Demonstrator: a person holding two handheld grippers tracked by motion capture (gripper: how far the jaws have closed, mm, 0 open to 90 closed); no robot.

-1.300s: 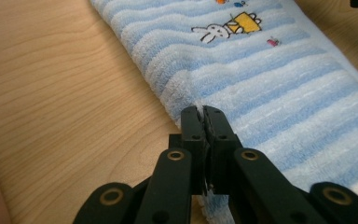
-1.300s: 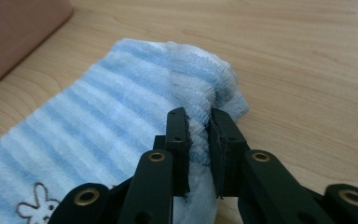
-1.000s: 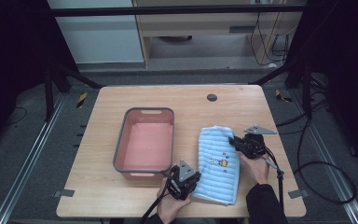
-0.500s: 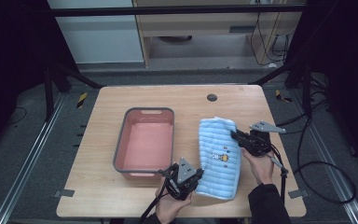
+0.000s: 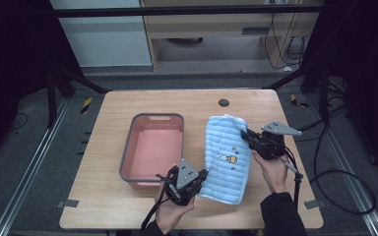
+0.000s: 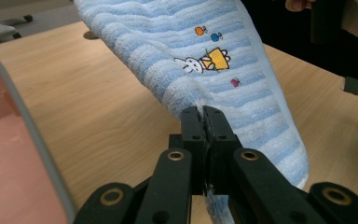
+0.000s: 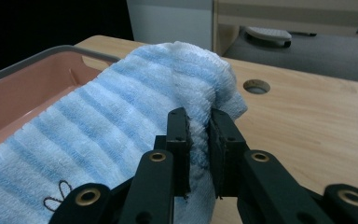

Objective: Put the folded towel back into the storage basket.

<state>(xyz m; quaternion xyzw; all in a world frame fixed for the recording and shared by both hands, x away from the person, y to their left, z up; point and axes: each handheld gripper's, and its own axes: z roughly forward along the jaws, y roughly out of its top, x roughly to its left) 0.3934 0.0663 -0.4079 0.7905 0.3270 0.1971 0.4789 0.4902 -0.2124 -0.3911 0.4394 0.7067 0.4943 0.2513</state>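
We see the wooden worktop (image 5: 128,206) first, then the pink tub (image 5: 152,150) with its grey rim sitting at about nine o'clock from the blue striped towel (image 5: 226,157). The towel, with a small rabbit embroidered on it, is half raised off the worktop to the right of the tub, slung between our two grips: its far corner hangs high at one o'clock and its near corner low at seven o'clock, while the middle sags toward the wood.

Our right hand-held gripper (image 5: 246,135) is clenched on the bunched far corner; in the right gripper view (image 7: 199,140) a thick fold of terry sits between the pads. Our left hand-held gripper (image 5: 203,176) is clenched on the near edge, and in the left gripper view (image 6: 204,123) only a thin sliver of hem is pinched.

We judge that the step in hand is lifting the towel clear so that it can go toward the tub. To do it well we should raise both hands evenly, keep the cloth lightly taut between them so that it does not drag, and avoid jerking, since the left pinch looks shallow and could slip. We should carry it toward nine o'clock high enough to clear the tub's rim.
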